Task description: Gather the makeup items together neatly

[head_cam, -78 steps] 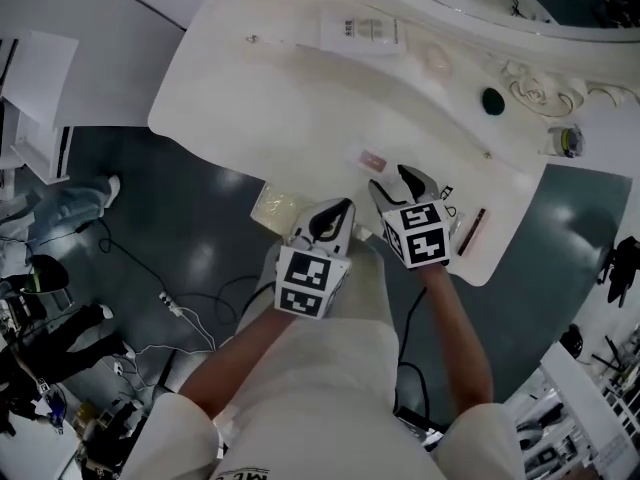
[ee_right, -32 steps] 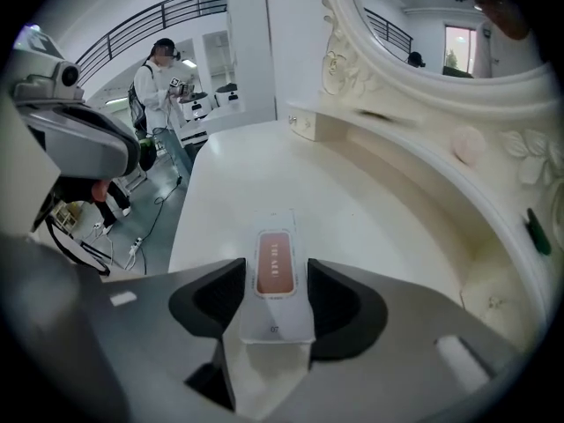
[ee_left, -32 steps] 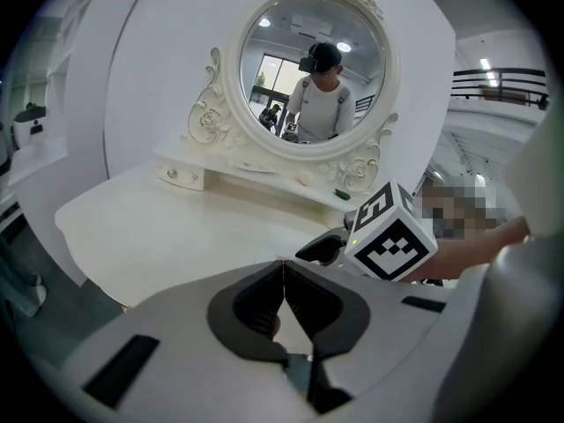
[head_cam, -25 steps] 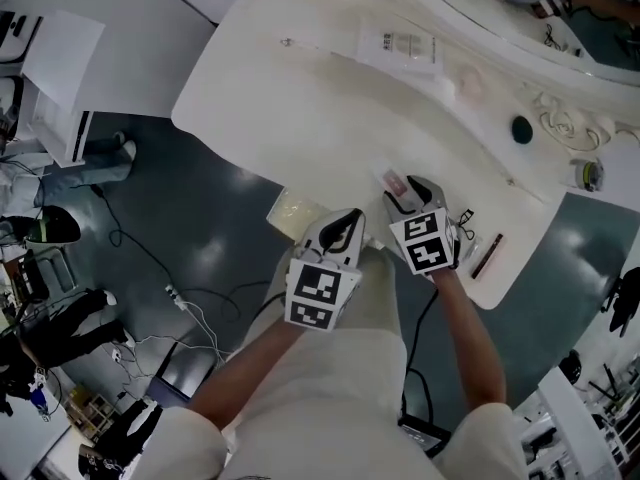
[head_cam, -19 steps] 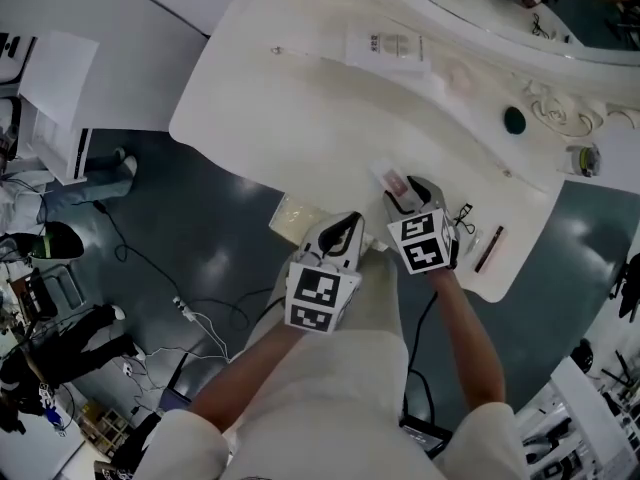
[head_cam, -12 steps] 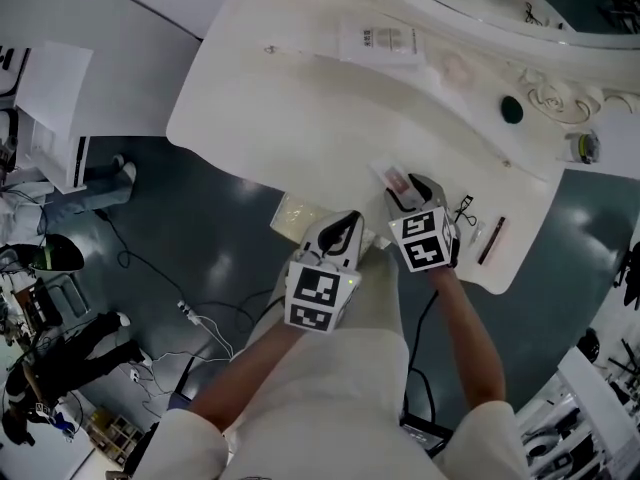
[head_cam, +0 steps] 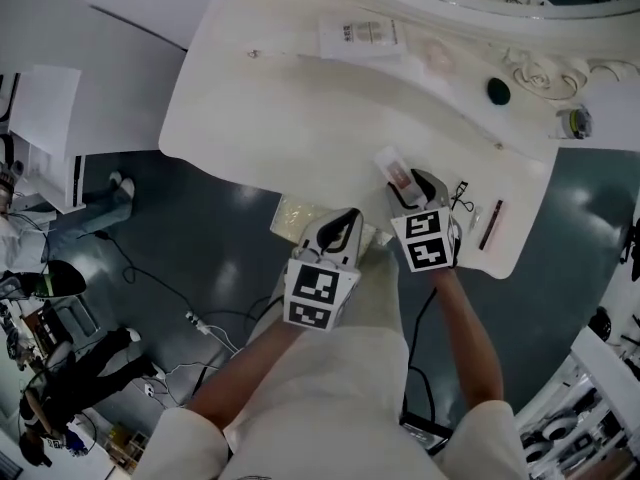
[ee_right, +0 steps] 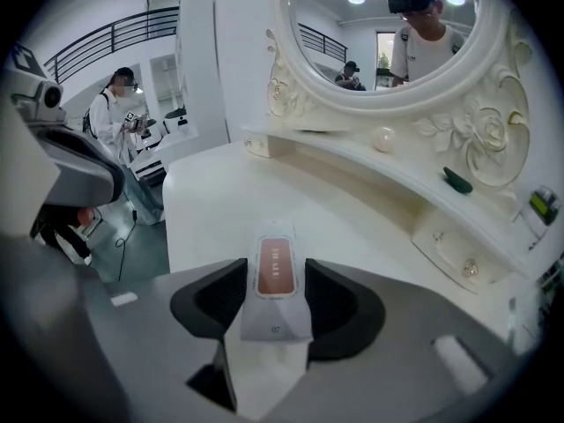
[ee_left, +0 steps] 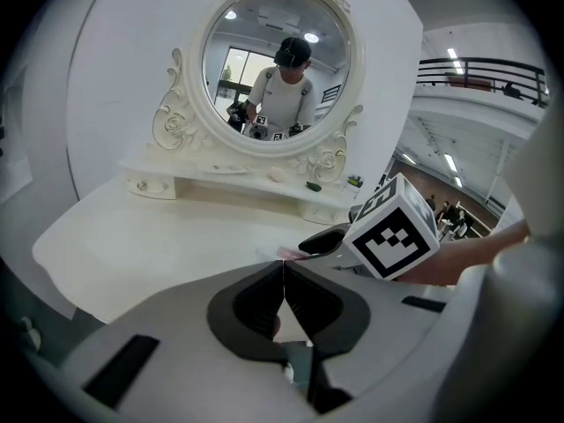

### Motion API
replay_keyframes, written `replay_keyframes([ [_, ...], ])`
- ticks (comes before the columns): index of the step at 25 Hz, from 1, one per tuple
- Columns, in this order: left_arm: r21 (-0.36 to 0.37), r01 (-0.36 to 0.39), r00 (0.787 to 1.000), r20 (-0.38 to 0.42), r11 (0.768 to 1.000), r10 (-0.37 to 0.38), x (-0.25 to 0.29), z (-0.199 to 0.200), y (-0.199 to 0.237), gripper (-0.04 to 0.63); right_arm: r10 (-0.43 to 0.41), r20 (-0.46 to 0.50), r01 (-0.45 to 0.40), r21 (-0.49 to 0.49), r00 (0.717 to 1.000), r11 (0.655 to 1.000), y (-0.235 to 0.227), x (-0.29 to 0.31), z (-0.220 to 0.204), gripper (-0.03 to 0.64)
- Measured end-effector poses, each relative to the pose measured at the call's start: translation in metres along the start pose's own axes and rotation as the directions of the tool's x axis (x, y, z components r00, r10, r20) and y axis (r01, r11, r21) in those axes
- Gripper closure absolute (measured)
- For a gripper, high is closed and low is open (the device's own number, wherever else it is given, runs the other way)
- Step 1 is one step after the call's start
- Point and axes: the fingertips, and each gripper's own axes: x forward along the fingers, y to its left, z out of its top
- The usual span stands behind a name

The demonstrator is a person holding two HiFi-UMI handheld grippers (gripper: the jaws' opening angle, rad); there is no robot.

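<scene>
1. Left tongs (ee_left: 283, 270) are closed tight with nothing in them, just off the surface's (head_cam: 300, 118) front edge.
2. Right tongs (ee_right: 275, 267) are clamped on the white box (ee_right: 277, 320), at the front edge towards the right corner.

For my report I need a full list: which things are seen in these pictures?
table: one, white, under the items
mirror: one, white frame, behind table
pack: one, white, back shelf
oval thing: one, dark green, back shelf, right
jar: one, greenish, far right end
stick: one, dark red, table's right front
wire thing: one, black, beside right tool
box: one, white with reddish window, in right tool
left tool: one, grey, shut, empty, before table's edge
right tool: one, grey, shut on box
</scene>
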Motion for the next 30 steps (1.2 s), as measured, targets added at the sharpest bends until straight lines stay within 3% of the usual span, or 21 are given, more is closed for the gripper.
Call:
replay_keyframes([
  [9, 0.041, 0.06, 0.998, -0.021, 0.997, -0.059, 0.004, -0.003, -0.015, 0.584, -0.101, 0.017, 0.098, 0.124, 0.995, 0.987, -0.012, -0.02, -0.015, 0.414],
  [17, 0.085, 0.103, 0.994, -0.039, 0.991, -0.1, 0.008, -0.011, -0.024, 0.584, -0.188, 0.036, 0.174, 0.238, 0.981, 0.956, -0.021, -0.037, -0.024, 0.414],
  [24, 0.114, 0.156, 0.987, -0.066, 0.981, -0.149, 0.014, -0.012, -0.035, 0.584, -0.26, 0.025, 0.239, 0.318, 0.965, 0.917, -0.032, -0.046, -0.037, 0.414],
  [30, 0.141, 0.192, 0.98, -0.077, 0.971, -0.182, 0.02, -0.009, -0.038, 0.584, -0.326, 0.011, 0.293, 0.413, 0.945, 0.862, -0.037, -0.05, -0.044, 0.414],
])
